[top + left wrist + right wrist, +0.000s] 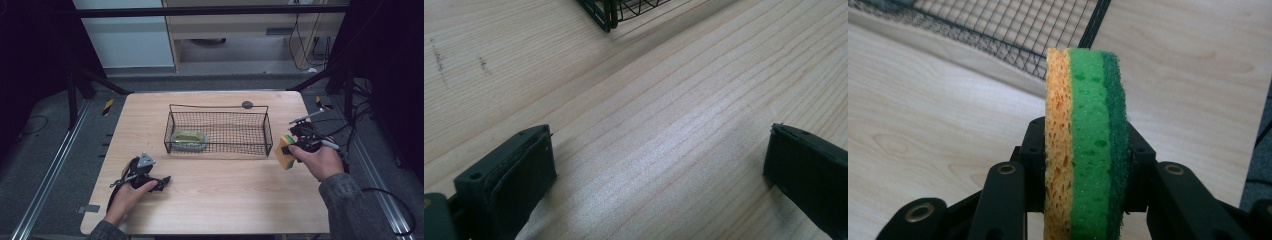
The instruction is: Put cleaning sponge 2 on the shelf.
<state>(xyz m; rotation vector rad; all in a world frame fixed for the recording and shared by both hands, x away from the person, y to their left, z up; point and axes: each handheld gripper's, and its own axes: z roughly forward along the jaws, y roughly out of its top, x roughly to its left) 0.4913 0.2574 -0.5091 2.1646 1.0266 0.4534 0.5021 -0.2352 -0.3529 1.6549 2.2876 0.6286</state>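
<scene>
My right gripper [288, 149] is shut on a sponge [285, 152] with yellow, light green and dark green layers, held just right of the wire basket [218, 131] above the table. In the right gripper view the sponge [1085, 140] stands on edge, with a jaw pressing on each of its flat faces. A yellow-green sponge [189, 139] lies in the basket's left end. My left gripper [162, 183] rests low over the table near the front left, and in the left gripper view its jaws stand wide apart with bare wood between them.
The wooden table [220, 200] has dark floor and metal rails on both sides. A small dark round disc [247, 104] sits behind the basket. A corner of the basket [624, 12] shows ahead of the left gripper. Cables trail at the right of the table.
</scene>
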